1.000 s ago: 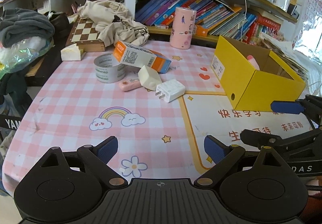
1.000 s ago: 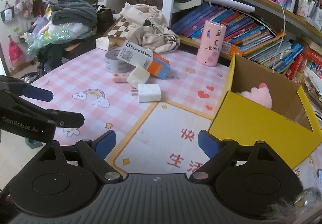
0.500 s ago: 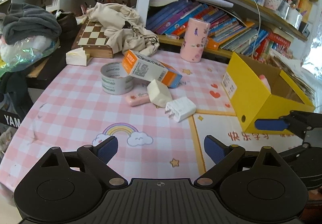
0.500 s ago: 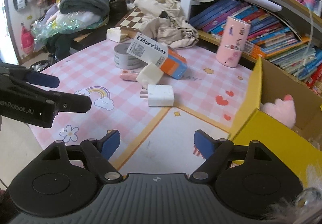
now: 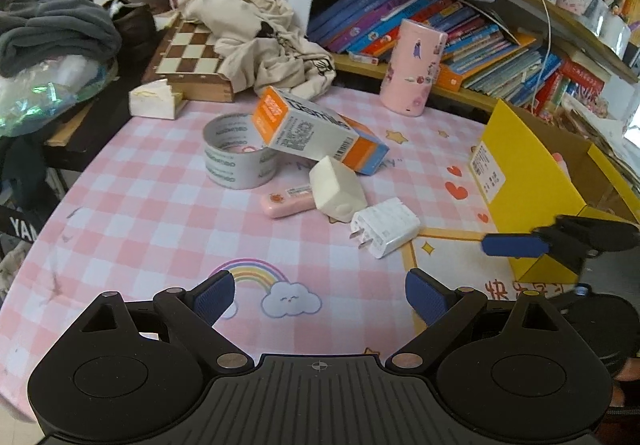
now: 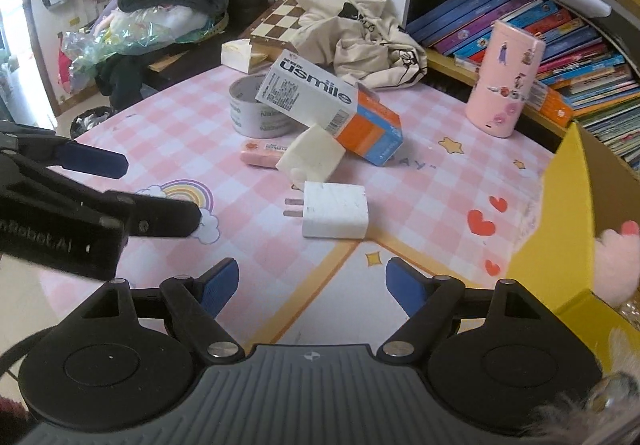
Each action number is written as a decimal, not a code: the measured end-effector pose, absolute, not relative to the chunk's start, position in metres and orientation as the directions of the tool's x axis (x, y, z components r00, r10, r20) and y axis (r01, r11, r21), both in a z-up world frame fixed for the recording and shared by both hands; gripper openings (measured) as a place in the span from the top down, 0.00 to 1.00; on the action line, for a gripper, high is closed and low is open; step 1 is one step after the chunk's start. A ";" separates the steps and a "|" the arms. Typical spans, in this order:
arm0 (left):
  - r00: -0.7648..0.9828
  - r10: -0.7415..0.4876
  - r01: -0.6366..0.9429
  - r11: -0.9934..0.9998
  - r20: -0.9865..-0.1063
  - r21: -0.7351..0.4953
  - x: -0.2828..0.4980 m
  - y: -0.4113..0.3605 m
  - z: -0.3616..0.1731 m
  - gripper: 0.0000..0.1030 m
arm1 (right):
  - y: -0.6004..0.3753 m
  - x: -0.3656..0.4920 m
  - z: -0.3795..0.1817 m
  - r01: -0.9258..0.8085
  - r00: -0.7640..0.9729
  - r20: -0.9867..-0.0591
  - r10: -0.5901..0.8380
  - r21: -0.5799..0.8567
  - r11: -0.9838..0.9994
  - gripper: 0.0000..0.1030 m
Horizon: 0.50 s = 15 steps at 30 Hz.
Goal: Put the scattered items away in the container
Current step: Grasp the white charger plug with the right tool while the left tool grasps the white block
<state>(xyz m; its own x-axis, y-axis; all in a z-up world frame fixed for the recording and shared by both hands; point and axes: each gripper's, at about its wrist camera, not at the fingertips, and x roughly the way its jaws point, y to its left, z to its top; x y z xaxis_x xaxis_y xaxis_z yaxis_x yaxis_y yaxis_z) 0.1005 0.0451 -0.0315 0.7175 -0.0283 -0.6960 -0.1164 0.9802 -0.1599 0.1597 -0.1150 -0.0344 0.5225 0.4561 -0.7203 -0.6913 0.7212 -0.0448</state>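
On the pink checked table lie a white charger (image 5: 385,227) (image 6: 335,210), a cream block (image 5: 338,190) (image 6: 311,158), a pink eraser (image 5: 287,201) (image 6: 259,157), an orange and white usmile box (image 5: 316,130) (image 6: 328,107) and a tape roll (image 5: 236,151) (image 6: 256,112). The yellow container (image 5: 524,181) (image 6: 560,213) stands at the right with a pink plush (image 6: 616,257) inside. My left gripper (image 5: 320,295) is open and empty, short of the charger. My right gripper (image 6: 312,289) is open and empty, just in front of the charger.
A pink tumbler (image 5: 414,67) (image 6: 506,79) stands at the back by the bookshelf. A chessboard (image 5: 188,57) and beige cloth (image 5: 260,45) lie at the back left. The other gripper shows at the right of the left wrist view (image 5: 560,241).
Both grippers have moved forward towards the pile of items; the charger and the box look larger and nearer. Both stay open and empty.
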 end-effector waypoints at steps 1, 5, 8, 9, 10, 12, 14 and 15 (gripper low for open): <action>0.717 -0.031 -0.112 0.981 -0.697 -0.158 0.104 0.045 -0.032 0.09 | -0.112 0.163 -0.036 -0.695 0.519 -0.723 0.456 -0.046 0.717 0.21; 0.711 -0.028 -0.115 0.981 -0.703 -0.156 0.118 0.047 -0.035 0.09 | -0.101 0.177 -0.044 -0.703 0.516 -0.726 0.454 -0.056 0.709 0.28; 0.706 -0.022 -0.123 0.981 -0.708 -0.152 0.130 0.050 -0.037 0.09 | -0.097 0.190 -0.049 -0.686 0.524 -0.728 0.442 -0.053 0.726 0.34; 0.704 -0.021 -0.123 0.981 -0.710 -0.151 0.134 0.051 -0.038 0.09 | -0.096 0.194 -0.050 -0.679 0.525 -0.729 0.439 -0.048 0.733 0.35; 0.702 -0.020 -0.124 0.981 -0.712 -0.150 0.137 0.052 -0.039 0.10 | -0.094 0.198 -0.052 -0.672 0.527 -0.730 0.436 -0.044 0.739 0.36; 0.698 -0.019 -0.126 0.981 -0.716 -0.148 0.144 0.053 -0.041 0.10 | -0.092 0.206 -0.054 -0.666 0.525 -0.731 0.435 -0.034 0.746 0.36; 0.694 -0.018 -0.130 0.980 -0.720 -0.150 0.151 0.054 -0.043 0.10 | -0.088 0.213 -0.058 -0.664 0.524 -0.733 0.433 -0.034 0.747 0.38; 0.692 -0.018 -0.130 0.980 -0.721 -0.149 0.155 0.054 -0.045 0.10 | -0.087 0.216 -0.059 -0.663 0.523 -0.734 0.433 -0.032 0.748 0.39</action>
<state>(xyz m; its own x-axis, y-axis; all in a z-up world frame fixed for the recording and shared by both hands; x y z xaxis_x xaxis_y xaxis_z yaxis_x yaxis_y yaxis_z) 0.1554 0.0545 -0.0446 0.6922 -0.0177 -0.7215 -0.1298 0.9803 -0.1487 0.2158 -0.0872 -0.0590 0.5231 0.4326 -0.7343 -0.6631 0.7479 -0.0318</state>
